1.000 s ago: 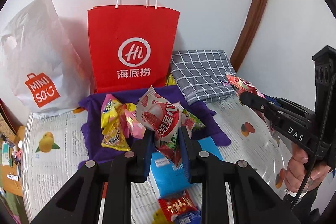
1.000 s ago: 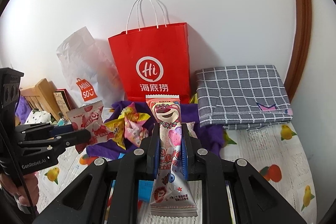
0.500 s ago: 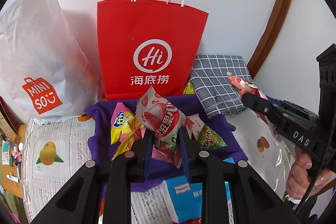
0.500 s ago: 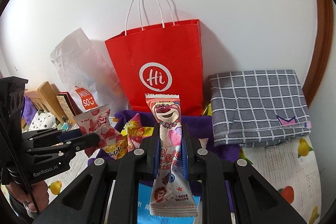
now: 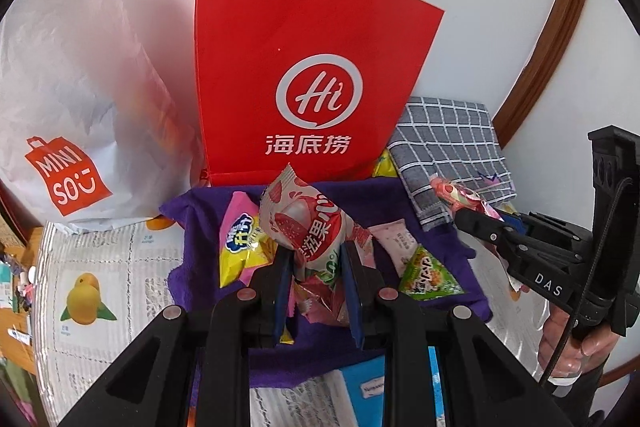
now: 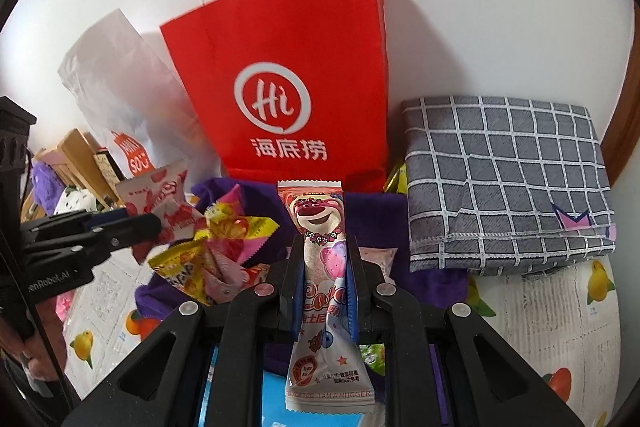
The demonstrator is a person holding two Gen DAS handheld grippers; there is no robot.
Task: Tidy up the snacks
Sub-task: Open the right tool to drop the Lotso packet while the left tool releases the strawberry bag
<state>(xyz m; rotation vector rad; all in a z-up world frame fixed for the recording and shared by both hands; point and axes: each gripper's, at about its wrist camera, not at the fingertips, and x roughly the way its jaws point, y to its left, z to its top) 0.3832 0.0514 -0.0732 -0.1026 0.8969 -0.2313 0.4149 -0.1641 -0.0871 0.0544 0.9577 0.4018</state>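
**Both tongs grip crinkly packets before the red bag**

The left gripper (image 5: 316, 267) pinches a puffy red-and-white pouch (image 5: 304, 223); the right gripper (image 6: 325, 267) clamps a long glossy bear wrapper (image 6: 324, 267). Beyond, foil snacks (image 5: 240, 243) lie on a fuzzy purple cloth (image 5: 200, 219). Behind stands a stiff red paper bag (image 5: 308, 67), beside a checked grey fabric (image 6: 504, 179).

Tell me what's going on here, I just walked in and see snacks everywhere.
A person is sorting snacks with a claw in each hand. The left claw is shut on a red-and-white strawberry snack packet, and the right claw is shut on a long pink bear-print packet. Both are held in front of the red paper bag standing against the wall. More packets lie on the purple cloth below.
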